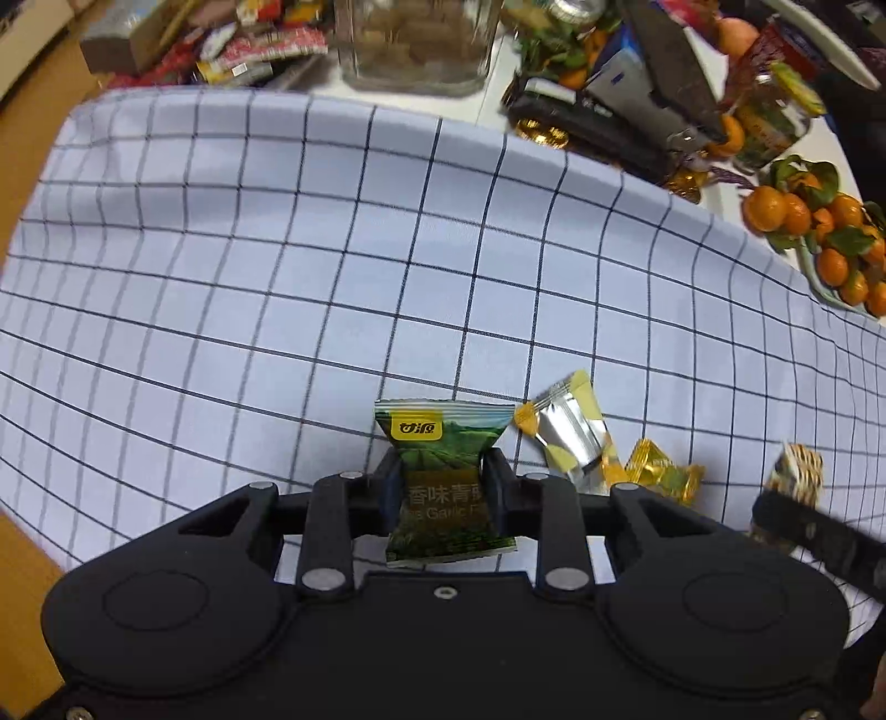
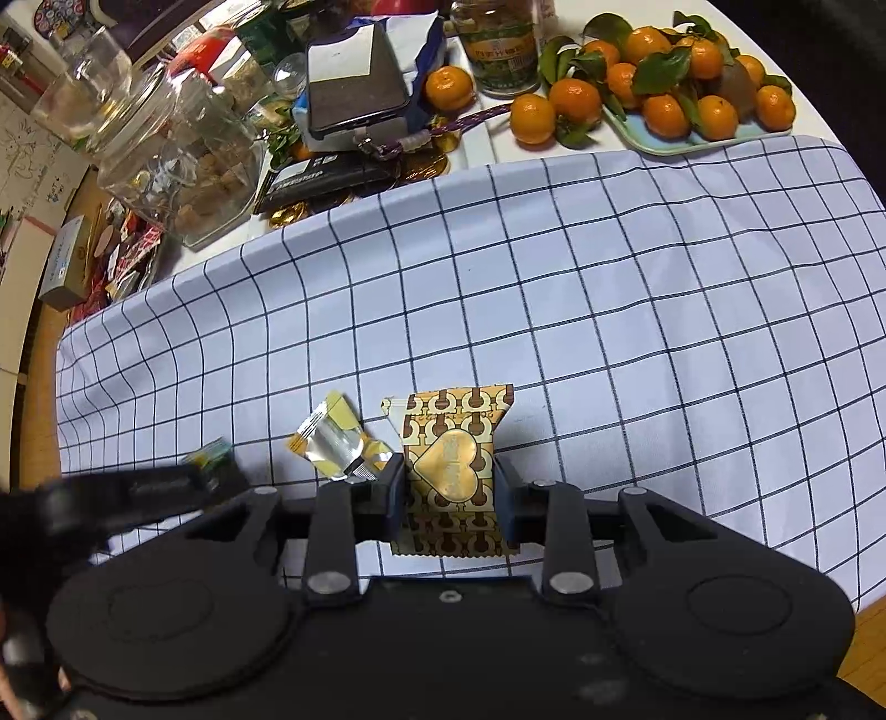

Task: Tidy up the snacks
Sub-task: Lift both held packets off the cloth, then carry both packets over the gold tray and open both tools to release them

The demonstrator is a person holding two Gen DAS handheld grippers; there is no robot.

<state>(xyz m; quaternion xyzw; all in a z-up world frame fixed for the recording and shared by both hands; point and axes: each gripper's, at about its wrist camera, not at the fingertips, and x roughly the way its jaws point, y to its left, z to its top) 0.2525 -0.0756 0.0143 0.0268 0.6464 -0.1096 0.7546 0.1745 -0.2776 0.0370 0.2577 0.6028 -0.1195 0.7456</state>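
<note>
Green foil garlic-pea snack packet [image 1: 446,482] sits pinched in my left gripper [image 1: 443,487] jaws, brown-and-gold heart-printed wrapper [image 2: 453,471] likewise in my right gripper [image 2: 451,493], both ready for sorting.

Snack packets [image 1: 570,429] on checked cloth [image 1: 277,266]; jar [image 1: 415,44], tangerines [image 1: 819,238] behind cloth.

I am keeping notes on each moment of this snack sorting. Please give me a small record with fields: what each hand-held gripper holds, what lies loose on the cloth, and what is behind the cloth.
left hand-held gripper: shut on green snack packet
right hand-held gripper: shut on brown and gold heart packet
loose on checked cloth: silver and yellow packet, small gold candy
behind the cloth: glass jar, phone, tray of mandarins
</note>
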